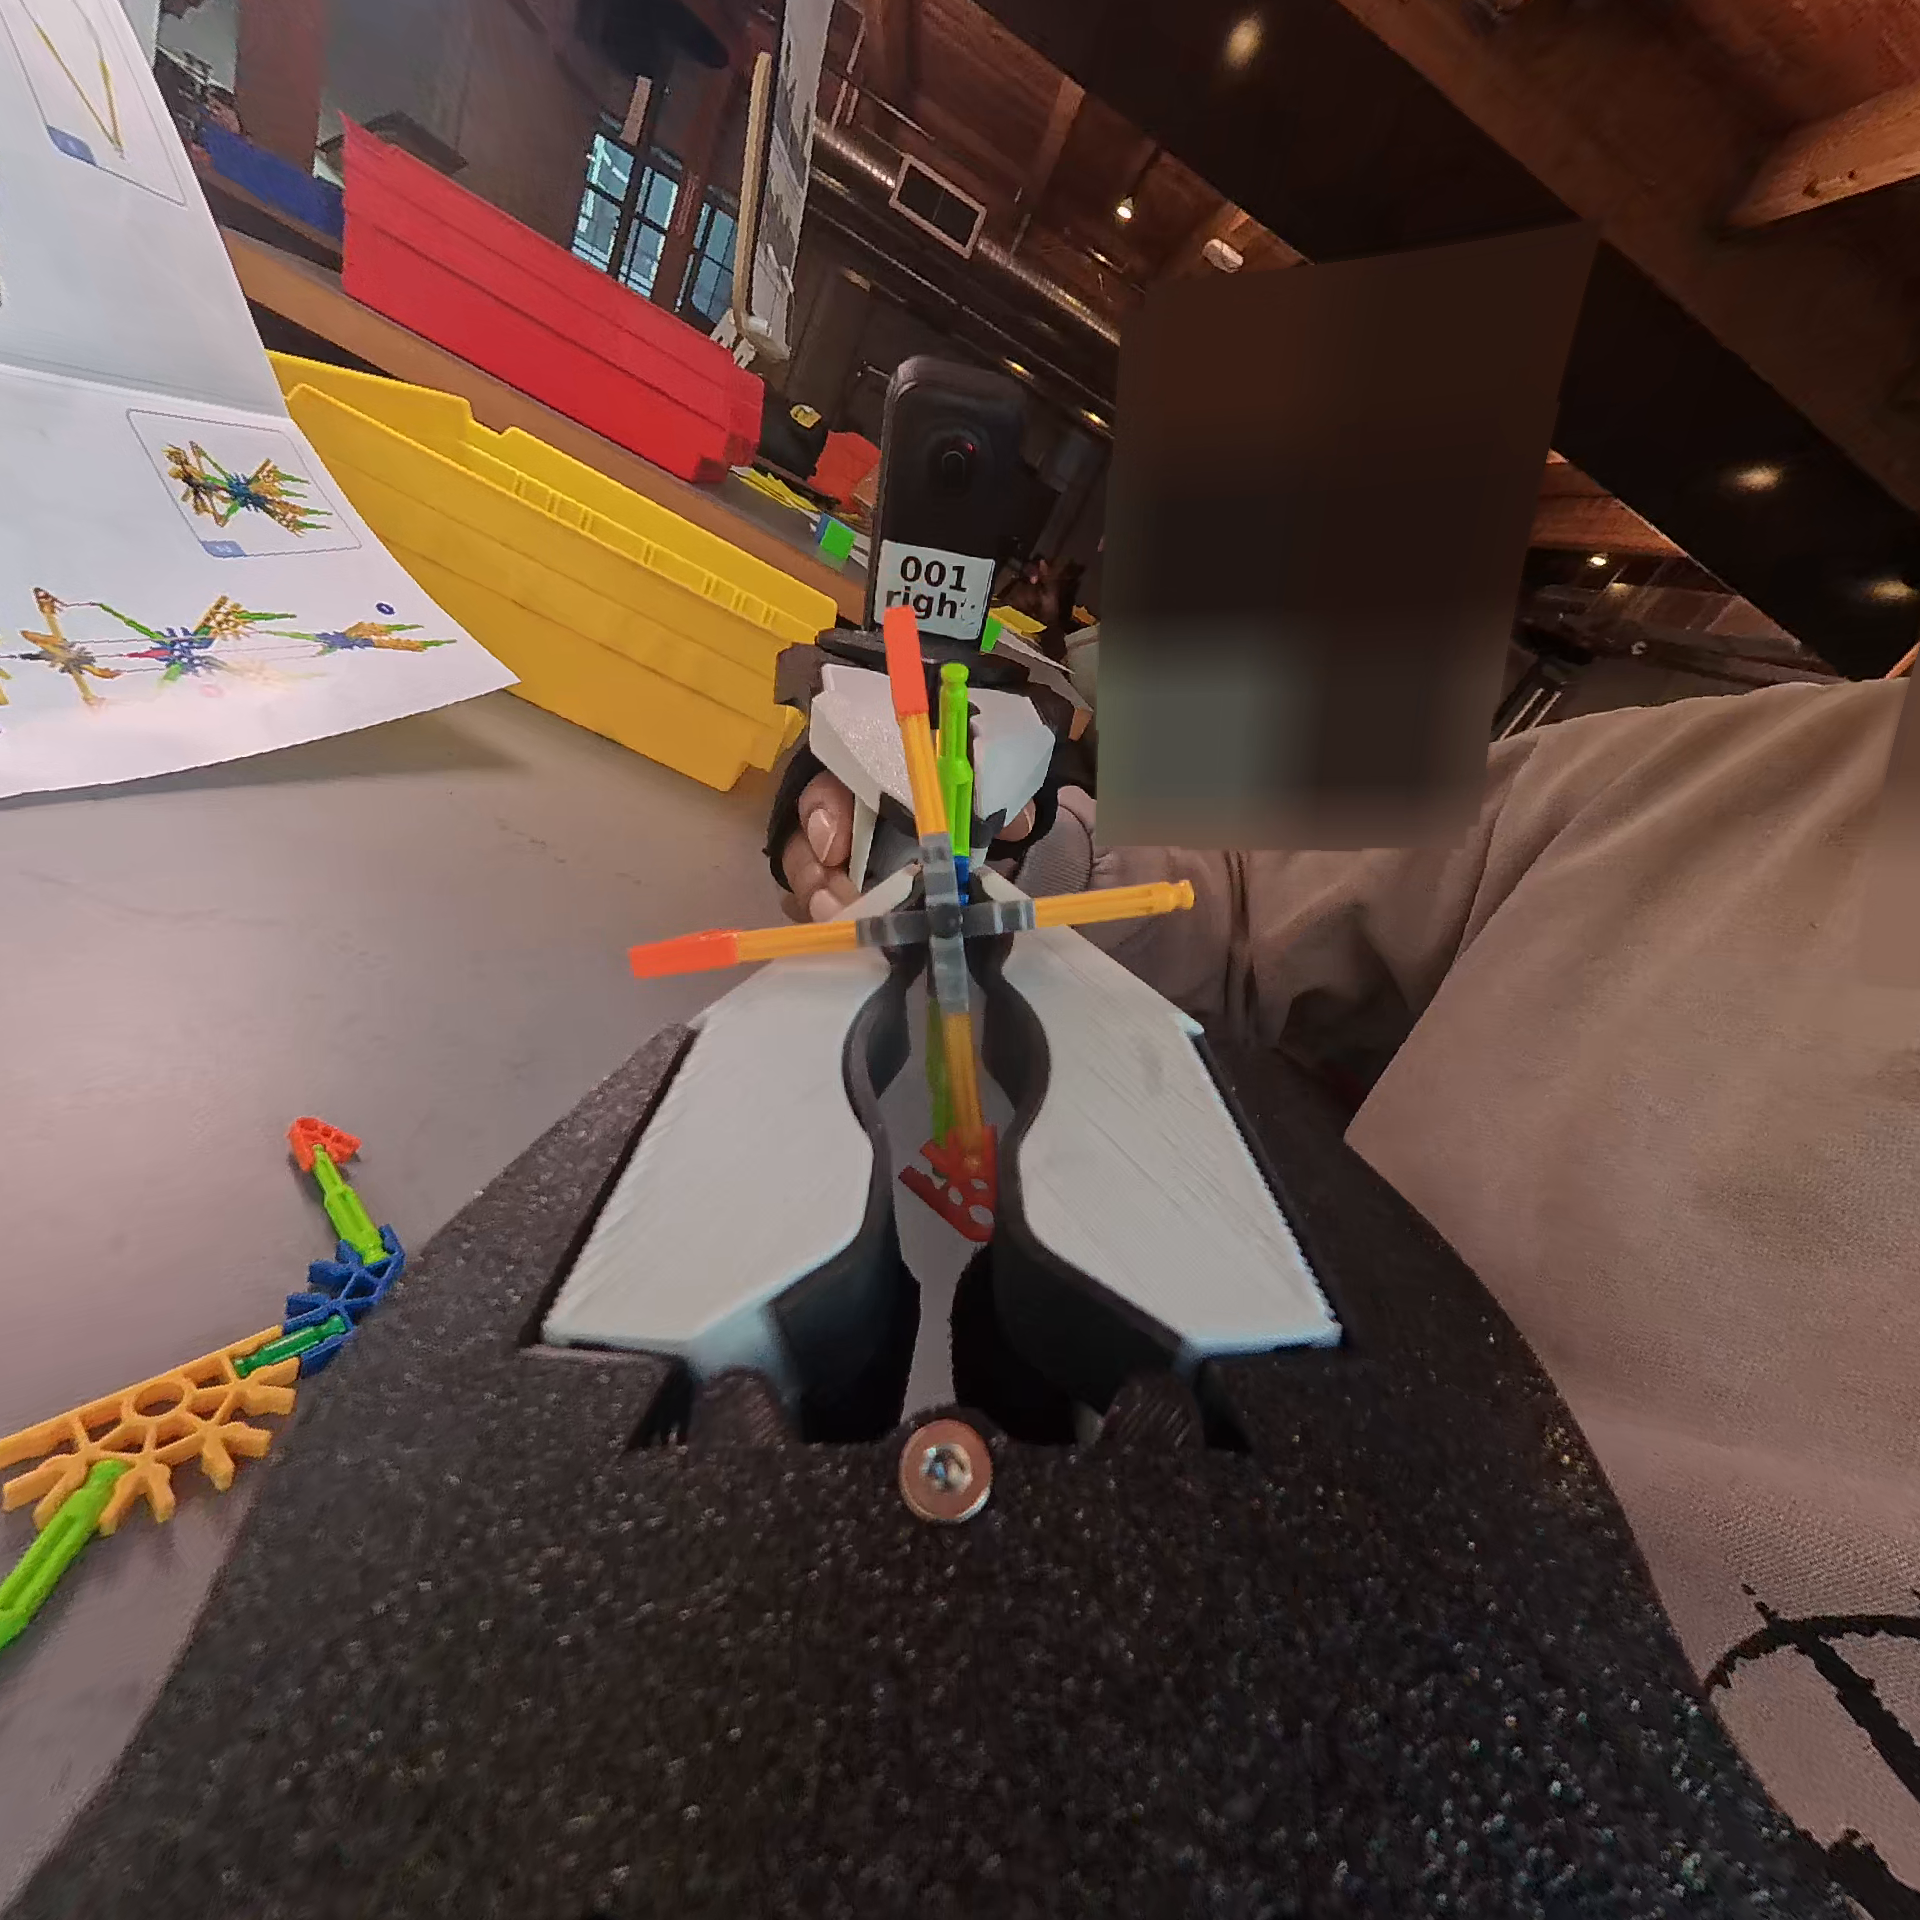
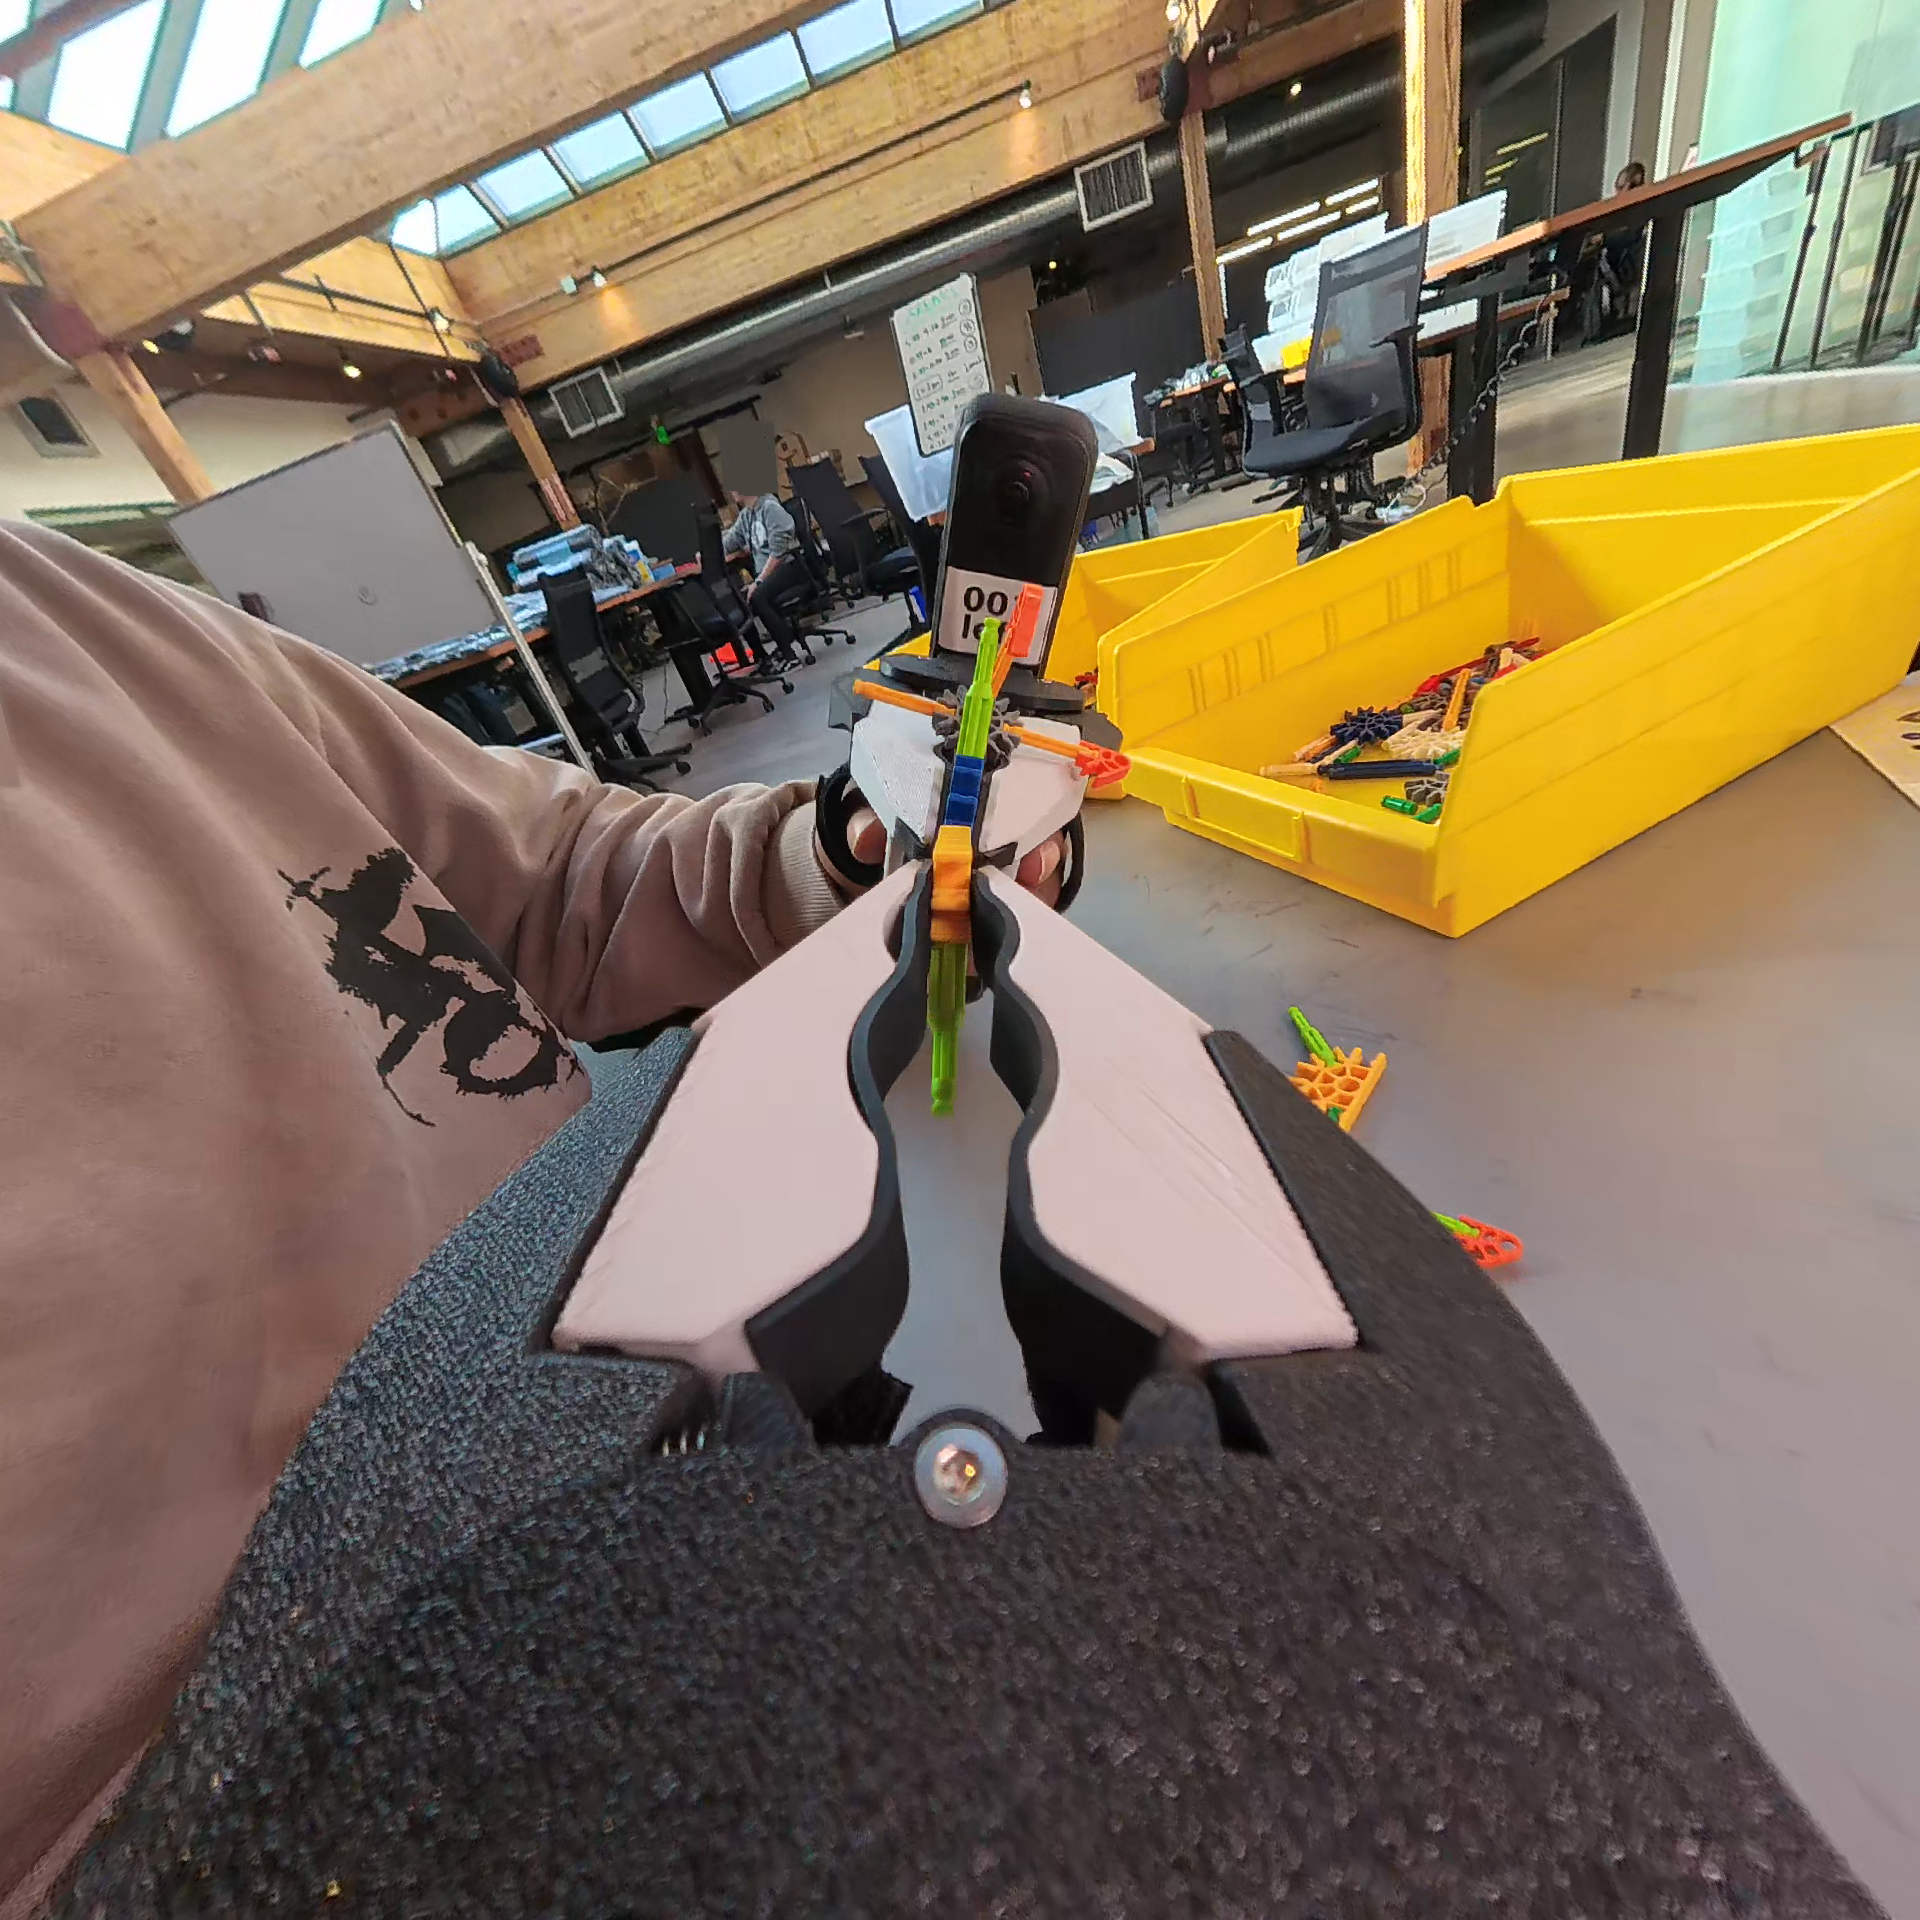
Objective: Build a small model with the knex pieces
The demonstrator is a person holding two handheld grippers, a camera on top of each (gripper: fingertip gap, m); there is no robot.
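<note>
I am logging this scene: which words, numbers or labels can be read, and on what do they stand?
I do not copy writing; these bear it.
White sticker on a black camera, left wrist view: legible.
Second white sticker on the other black camera, right wrist view: partly hidden.
White whiteboard far back: too small.
White paper instruction sheet: small blue tags, blurred.

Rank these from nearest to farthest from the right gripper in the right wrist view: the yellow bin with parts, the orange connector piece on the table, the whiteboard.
1. Orange connector piece, on the table just right of the right gripper.
2. Yellow bin, farther right.
3. Whiteboard, far back in the room.
</note>
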